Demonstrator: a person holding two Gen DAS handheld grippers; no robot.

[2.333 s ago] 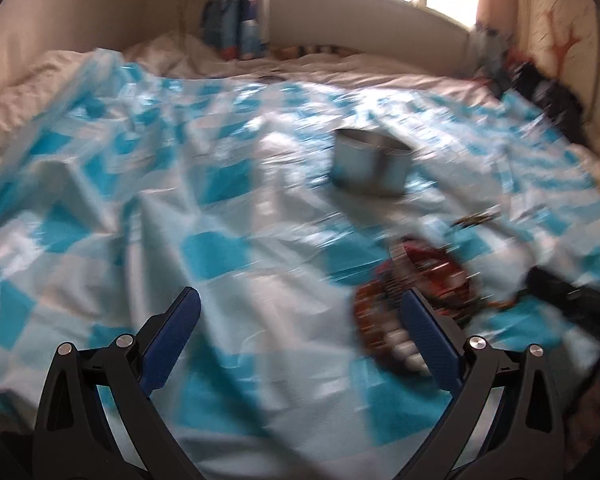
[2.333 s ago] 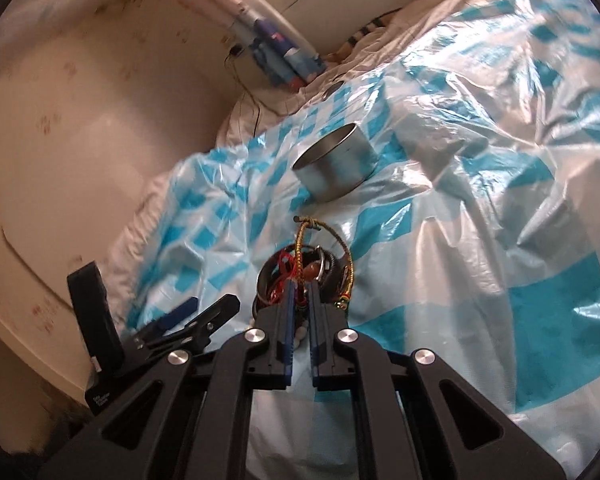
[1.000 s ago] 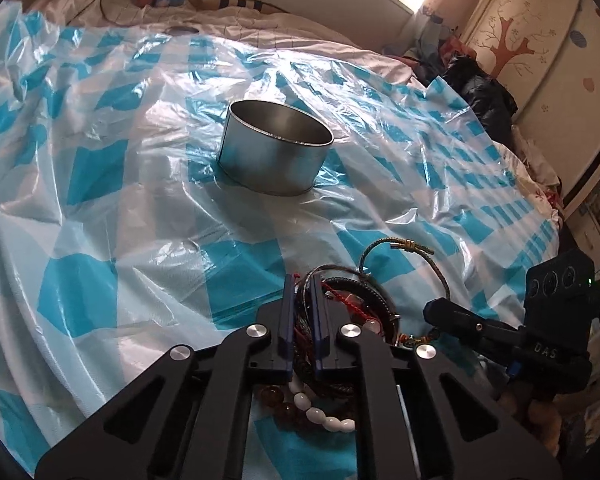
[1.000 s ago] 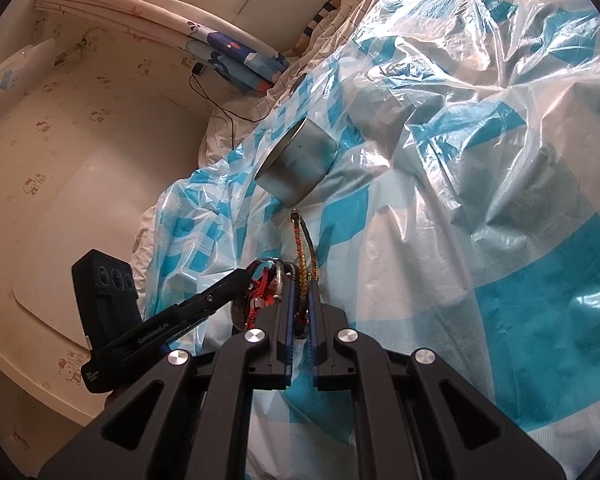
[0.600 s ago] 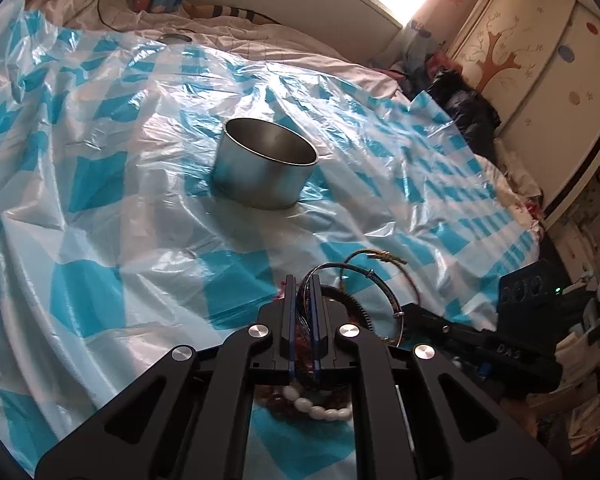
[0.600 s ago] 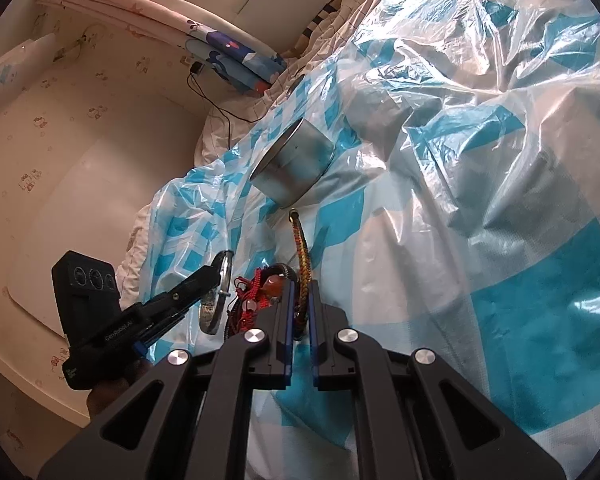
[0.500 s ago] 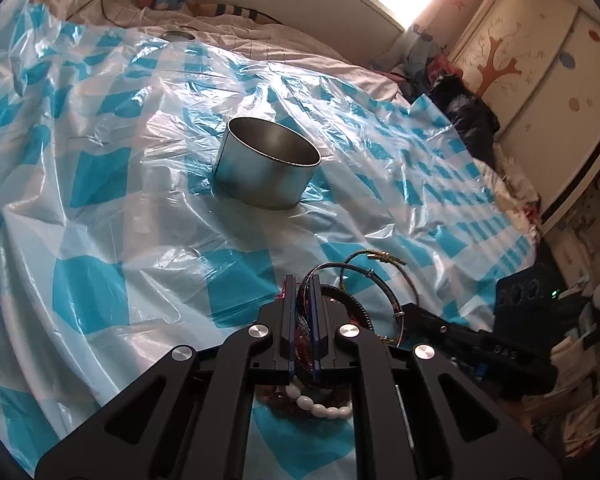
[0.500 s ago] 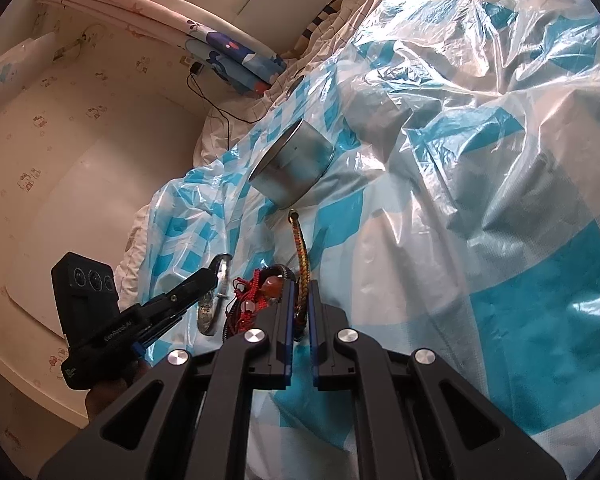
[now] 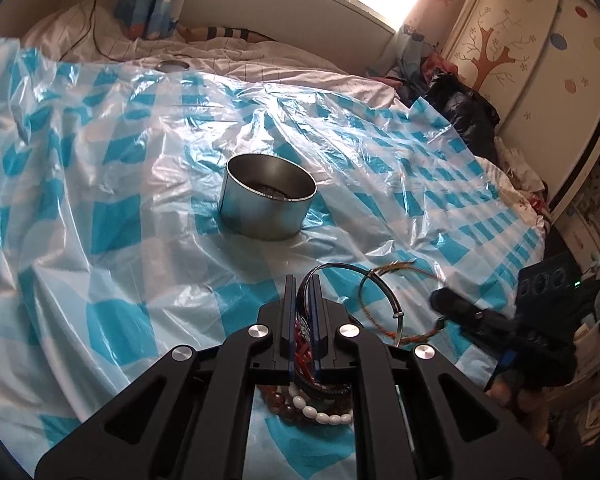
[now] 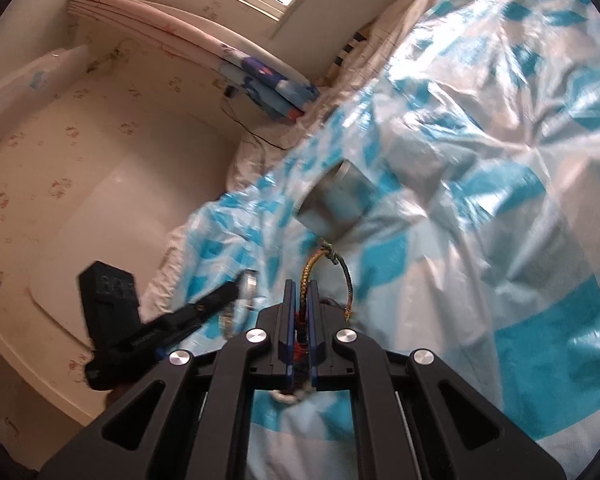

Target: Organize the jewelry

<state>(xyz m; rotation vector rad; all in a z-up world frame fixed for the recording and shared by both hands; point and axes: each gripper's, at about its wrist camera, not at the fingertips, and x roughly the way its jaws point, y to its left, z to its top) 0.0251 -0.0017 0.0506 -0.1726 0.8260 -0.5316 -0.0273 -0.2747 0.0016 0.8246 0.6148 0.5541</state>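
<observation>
Left gripper, bottom centre of its view, is clamped on a thin metal bangle. Above it the steel tin stands mid-frame on the checked plastic sheet. Right gripper pinches a braided cord bracelet.

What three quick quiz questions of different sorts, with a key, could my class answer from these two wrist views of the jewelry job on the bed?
1. True or false: the metal tin lies tipped on its side.
2. Multiple choice: the left gripper is pinched on A) the silver bangle, B) the white bead strand, C) the tin's rim.
3. Short answer: what does the right gripper grip?

Key:
1. False; it stands upright and open on the blue checked plastic sheet.
2. A.
3. The braided cord bracelet, lifted clear of the sheet.
</observation>
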